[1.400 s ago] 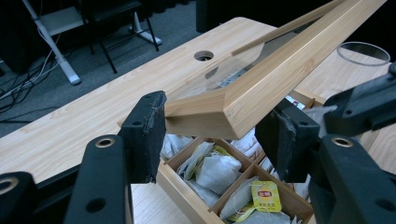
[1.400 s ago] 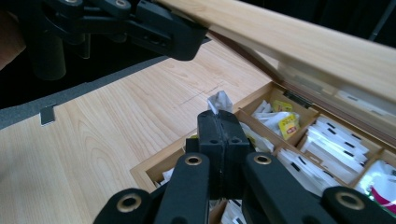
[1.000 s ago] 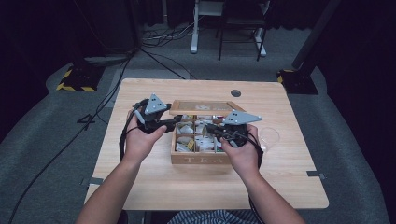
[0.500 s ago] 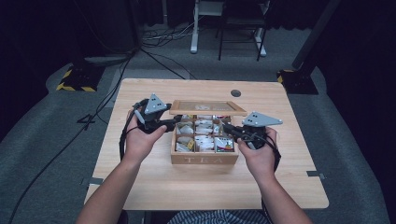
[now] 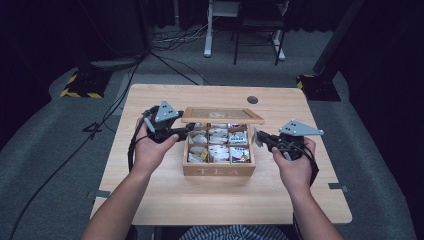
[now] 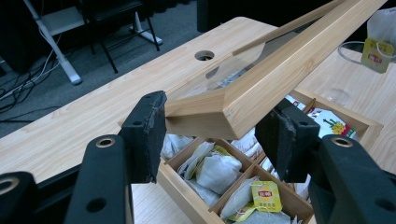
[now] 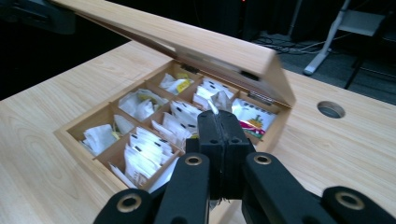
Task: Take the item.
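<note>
The left gripper's [image 6: 217, 126] fingers [image 6: 149, 126] are clenched on the near corner of the wooden lid [image 6: 280, 70], one pad against the corner's end face and the other against its long edge. They hold the lid raised at a slant, half open, over the box [image 6: 187, 196]. In the high view the same left gripper [image 5: 187, 129] reaches in from the left of the frame to the lid's [image 5: 222, 116] left end. The right gripper's [image 7: 218, 121] fingers [image 7: 210, 135] are pressed flat together, with a thin white scrap [image 7: 213, 106] sticking up from between their tips; what the scrap is cannot be told. In the high view the right gripper [image 5: 260, 137] sits just beside the right wall of the box [image 5: 219, 171], apart from it, its tips pointing toward the compartments. The box, marked TEA on its front, stands at the centre of the light wooden surface [image 5: 220, 200]. Its compartments are filled with tea bags [image 6: 212, 170], one of them with a yellow tag [image 6: 266, 196]. At the upper right of the left gripper view a clear cup [image 6: 378, 46] stands on the surface. A round hole [image 5: 252, 99] sits in the surface behind the box.
</note>
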Demonstrator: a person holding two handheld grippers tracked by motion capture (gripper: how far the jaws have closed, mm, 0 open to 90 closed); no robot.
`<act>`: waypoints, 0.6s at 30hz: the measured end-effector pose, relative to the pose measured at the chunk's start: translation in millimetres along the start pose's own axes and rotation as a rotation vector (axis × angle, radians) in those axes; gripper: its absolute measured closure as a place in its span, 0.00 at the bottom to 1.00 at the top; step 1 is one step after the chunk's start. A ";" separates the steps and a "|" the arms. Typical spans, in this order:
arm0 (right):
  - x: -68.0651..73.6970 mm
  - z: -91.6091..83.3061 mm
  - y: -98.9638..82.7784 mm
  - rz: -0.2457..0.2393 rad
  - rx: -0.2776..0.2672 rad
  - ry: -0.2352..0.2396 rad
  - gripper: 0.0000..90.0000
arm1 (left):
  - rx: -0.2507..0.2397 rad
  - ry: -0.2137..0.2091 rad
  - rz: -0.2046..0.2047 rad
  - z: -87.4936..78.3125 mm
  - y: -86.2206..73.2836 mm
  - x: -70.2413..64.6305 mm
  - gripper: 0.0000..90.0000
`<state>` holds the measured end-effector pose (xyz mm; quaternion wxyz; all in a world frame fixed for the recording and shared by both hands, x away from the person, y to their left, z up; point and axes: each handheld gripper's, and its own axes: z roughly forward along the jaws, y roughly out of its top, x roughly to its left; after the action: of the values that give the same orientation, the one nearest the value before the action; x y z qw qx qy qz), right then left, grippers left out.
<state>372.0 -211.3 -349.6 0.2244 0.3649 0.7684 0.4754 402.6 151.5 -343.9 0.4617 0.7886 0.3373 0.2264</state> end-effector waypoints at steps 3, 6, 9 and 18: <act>-5.3 -3.4 -2.2 0.004 0.006 -0.018 1.00 | 0.000 0.000 0.000 0.0 0.0 0.1 0.49; -12.2 -7.7 -5.3 0.017 0.014 -0.039 1.00 | 0.000 -0.001 0.000 0.1 0.0 0.1 0.49; -18.7 -11.4 -7.3 0.029 0.016 -0.057 1.00 | 0.007 0.000 0.003 1.7 -0.2 -0.6 0.48; -42.6 -22.9 -13.7 0.045 0.035 -0.129 1.00 | 0.012 0.017 0.009 3.3 -0.2 -1.5 0.48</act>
<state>378.4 -261.1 -351.7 0.2563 0.4156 0.7522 0.4425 403.8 148.5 -345.7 0.4530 0.7910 0.3389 0.2331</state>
